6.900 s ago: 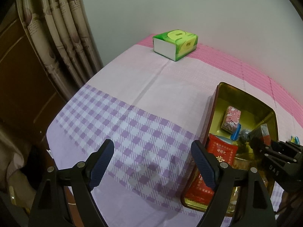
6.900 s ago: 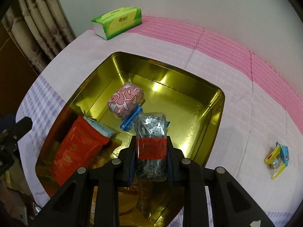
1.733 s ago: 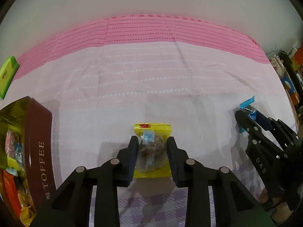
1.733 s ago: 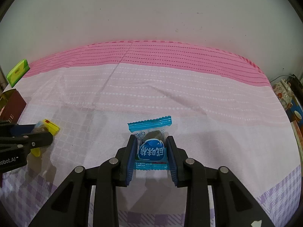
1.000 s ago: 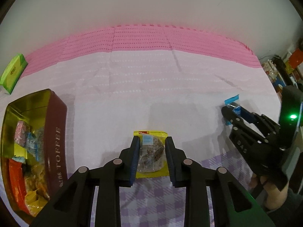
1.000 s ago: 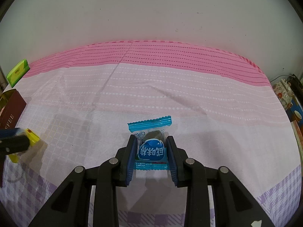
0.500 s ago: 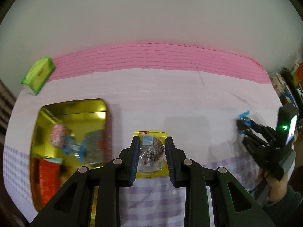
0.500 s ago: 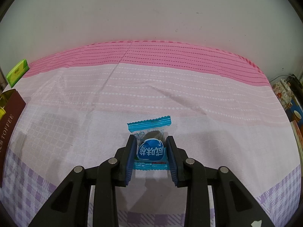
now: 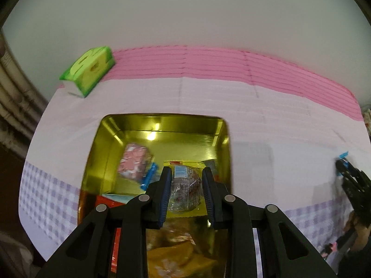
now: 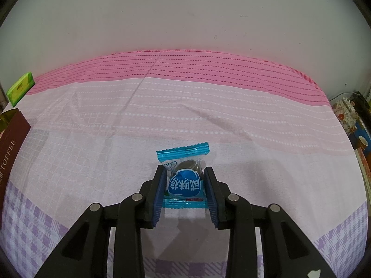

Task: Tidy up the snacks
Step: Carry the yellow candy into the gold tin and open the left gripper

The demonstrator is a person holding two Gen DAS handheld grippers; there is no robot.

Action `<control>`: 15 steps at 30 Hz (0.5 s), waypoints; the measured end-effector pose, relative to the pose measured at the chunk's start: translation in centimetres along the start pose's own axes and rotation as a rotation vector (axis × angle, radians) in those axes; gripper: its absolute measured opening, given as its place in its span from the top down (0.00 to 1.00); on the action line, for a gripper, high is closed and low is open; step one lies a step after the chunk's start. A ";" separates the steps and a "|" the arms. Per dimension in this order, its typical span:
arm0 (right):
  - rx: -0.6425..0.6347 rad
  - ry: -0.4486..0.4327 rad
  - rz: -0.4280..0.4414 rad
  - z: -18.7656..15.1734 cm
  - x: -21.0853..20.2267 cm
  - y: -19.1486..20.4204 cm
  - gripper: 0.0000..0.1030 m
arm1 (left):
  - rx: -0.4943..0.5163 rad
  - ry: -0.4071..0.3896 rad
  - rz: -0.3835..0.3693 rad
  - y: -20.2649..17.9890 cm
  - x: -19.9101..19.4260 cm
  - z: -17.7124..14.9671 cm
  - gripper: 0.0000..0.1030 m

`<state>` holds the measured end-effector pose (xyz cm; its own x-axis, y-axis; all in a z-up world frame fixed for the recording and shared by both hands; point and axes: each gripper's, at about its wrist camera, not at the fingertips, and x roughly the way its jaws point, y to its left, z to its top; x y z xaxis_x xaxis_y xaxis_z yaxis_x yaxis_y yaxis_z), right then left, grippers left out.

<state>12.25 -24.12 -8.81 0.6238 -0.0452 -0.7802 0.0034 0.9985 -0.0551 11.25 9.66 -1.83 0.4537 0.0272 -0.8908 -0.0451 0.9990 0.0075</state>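
My left gripper (image 9: 186,173) is shut on a yellow snack packet (image 9: 185,188) and holds it above the open gold toffee tin (image 9: 102,153). The tin holds a pink wrapped snack (image 9: 134,159), a red packet (image 9: 104,202) and other snacks. My right gripper (image 10: 185,173) is shut on a blue snack packet (image 10: 184,184) that lies on the tablecloth. The right gripper also shows at the right edge of the left wrist view (image 9: 347,173). The tin's brown side shows at the left edge of the right wrist view (image 10: 11,143).
A green tissue box (image 9: 89,70) stands at the back left of the table, also in the right wrist view (image 10: 19,88). A curtain (image 9: 11,92) hangs at the left. Cluttered items (image 10: 352,118) sit beyond the table's right edge. A white wall backs the table.
My left gripper has carried the yellow packet left, from the bare cloth to above the tin. My right gripper has stayed shut on the blue packet in the same place.
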 end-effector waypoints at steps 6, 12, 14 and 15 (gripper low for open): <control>0.000 0.000 0.000 0.0 0.0 0.0 0.70 | -0.030 0.026 0.021 1.8 1.4 -0.2 0.73; 0.000 -0.001 0.001 0.0 0.0 0.0 0.70 | -0.037 0.056 0.036 2.4 2.5 -0.9 0.73; 0.000 0.000 0.000 0.0 0.0 -0.1 0.70 | -0.036 0.061 0.042 2.6 2.9 -0.9 0.73; -0.001 0.000 -0.001 0.0 0.0 0.0 0.70 | -0.035 0.063 0.043 2.6 3.0 -1.0 0.73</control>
<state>12.22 -24.16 -8.80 0.6242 -0.0457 -0.7799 0.0031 0.9984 -0.0560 11.66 12.30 -4.95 0.3940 0.0670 -0.9166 -0.0949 0.9950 0.0319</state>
